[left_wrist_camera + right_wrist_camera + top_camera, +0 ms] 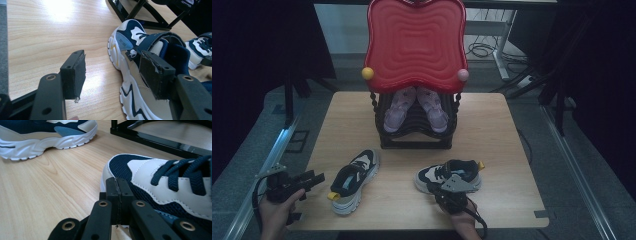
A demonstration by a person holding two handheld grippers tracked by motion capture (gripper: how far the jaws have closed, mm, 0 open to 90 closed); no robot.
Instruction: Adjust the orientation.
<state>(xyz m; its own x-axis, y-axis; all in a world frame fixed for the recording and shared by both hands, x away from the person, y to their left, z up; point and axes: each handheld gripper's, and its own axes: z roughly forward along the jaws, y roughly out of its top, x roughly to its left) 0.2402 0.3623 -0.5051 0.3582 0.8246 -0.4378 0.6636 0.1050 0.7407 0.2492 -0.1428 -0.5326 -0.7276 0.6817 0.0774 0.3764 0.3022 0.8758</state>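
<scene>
The black rack (pixel 414 142) holds pink shoes (pixel 417 107); left claw (pixel 112 72) open, right claw (pixel 117 188) closed, empty.

Two sneakers (pixel 354 181) (pixel 449 175) lie side by side before the rack (pixel 415 136) on the table (pixel 507 145).

We lose the pink shoes' (pixel 416 107) heels under the red tray (pixel 415 42) (top edge cropped); right gripper (pixel 451 192) hides the nearer sneaker's (pixel 452 173) side.
</scene>
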